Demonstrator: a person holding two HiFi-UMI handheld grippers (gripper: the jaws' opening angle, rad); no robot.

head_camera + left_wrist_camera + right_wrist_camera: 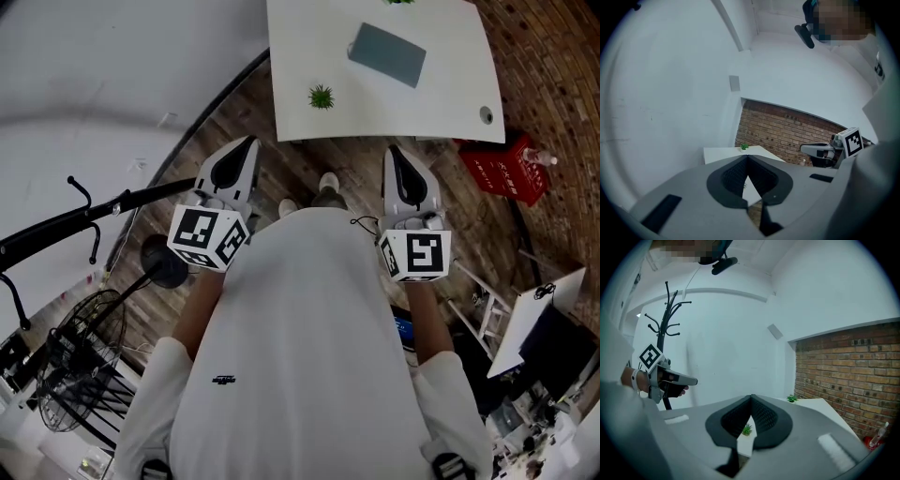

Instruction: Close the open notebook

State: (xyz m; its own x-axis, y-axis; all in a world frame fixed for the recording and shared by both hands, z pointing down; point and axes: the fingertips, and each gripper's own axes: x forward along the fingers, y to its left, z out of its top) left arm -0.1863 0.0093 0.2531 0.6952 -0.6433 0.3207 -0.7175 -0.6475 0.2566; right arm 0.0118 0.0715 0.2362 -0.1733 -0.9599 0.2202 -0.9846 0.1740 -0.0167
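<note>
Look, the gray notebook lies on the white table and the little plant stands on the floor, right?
Not quite. The plant stands on the table too, near the notebook. The head view shows it.

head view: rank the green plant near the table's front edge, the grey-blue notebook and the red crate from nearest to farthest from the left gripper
From the left gripper:
1. Green plant, on the white table near its front edge, just ahead and to the right.
2. Grey-blue notebook, further in on the table.
3. Red crate, on the floor past the table's right corner.
</note>
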